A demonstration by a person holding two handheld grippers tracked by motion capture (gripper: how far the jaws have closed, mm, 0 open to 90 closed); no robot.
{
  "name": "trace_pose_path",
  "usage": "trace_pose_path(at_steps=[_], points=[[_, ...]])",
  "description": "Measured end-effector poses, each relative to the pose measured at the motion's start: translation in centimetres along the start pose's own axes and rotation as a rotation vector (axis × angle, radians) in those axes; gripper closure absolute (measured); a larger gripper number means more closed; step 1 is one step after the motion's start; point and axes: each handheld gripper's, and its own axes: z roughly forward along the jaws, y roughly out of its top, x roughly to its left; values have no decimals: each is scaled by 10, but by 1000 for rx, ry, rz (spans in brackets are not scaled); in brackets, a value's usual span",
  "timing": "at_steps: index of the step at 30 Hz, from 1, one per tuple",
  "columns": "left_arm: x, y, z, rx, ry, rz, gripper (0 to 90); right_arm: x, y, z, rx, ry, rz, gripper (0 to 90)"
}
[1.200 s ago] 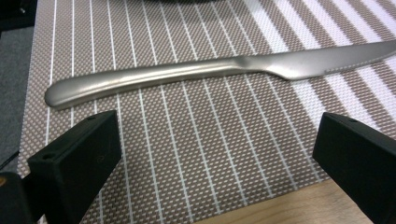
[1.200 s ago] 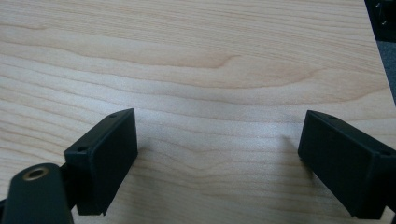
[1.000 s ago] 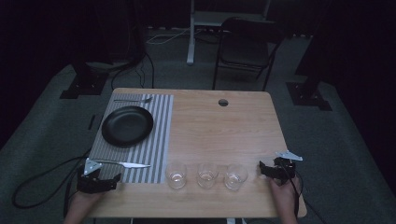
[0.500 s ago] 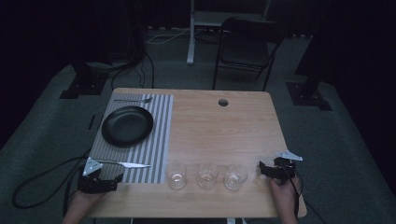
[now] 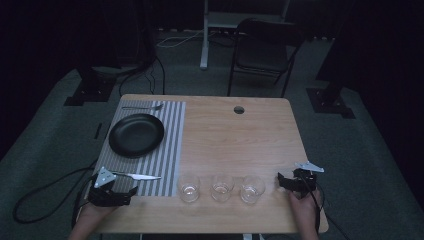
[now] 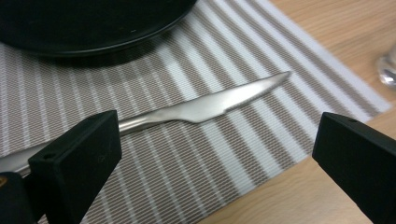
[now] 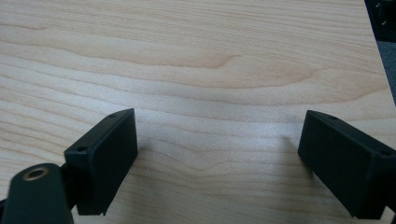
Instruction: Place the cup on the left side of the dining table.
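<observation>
A wooden table [image 5: 240,145] sits in a dark room, seen from above, with a folding chair [image 5: 262,52] on the carpet beyond its far edge. A striped placemat [image 5: 170,150] covers the left part of the tabletop, running from the far edge towards the near one. On the far half of the placemat rests a round black plate [image 5: 136,134], and a fork [image 5: 142,107] lies across the placemat just past the plate, close to the table's far edge. A small round hole [image 5: 239,109] is cut in the tabletop near the far edge, right of the middle. Near the front edge, three clear drinking glasses [image 5: 220,187] stand upright in a row, apart from one another, the leftmost just right of the placemat's near right corner. A table knife [image 5: 142,176] lies flat on the near part of the placemat, its blade pointing right towards the glasses and its handle end towards the left gripper [image 5: 111,190], which a hand holds at the table's near left corner. In the left gripper view the jaws stand wide apart and hold nothing; the knife [image 6: 205,105] lies across the stripes between and beyond them, its handle passing behind the left jaw, with the plate's rim [image 6: 93,42] farther off. The right gripper [image 5: 296,181] is held by the other hand at the near right of the table, just right of the last glass. In the right gripper view its jaws are also spread wide over bare wood [image 7: 210,70], gripping nothing.
</observation>
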Motion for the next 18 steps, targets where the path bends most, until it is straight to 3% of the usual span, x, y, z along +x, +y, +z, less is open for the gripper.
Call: trace_pose_path(at_steps=[9, 13, 14, 18], points=[[-14, 13, -3, -43, -37, 55, 26, 0, 0, 0, 0, 0, 0, 114], [-20, 21, -4, -46, -72, 75, 58, 0, 0, 0, 0, 0, 0, 114], [-22, 23, -4, -45, -59, 84, 58, 0, 0, 0, 0, 0, 0, 114], [-27, 29, -4, -51, -80, 104, 58, 0, 0, 0, 0, 0, 0, 114]])
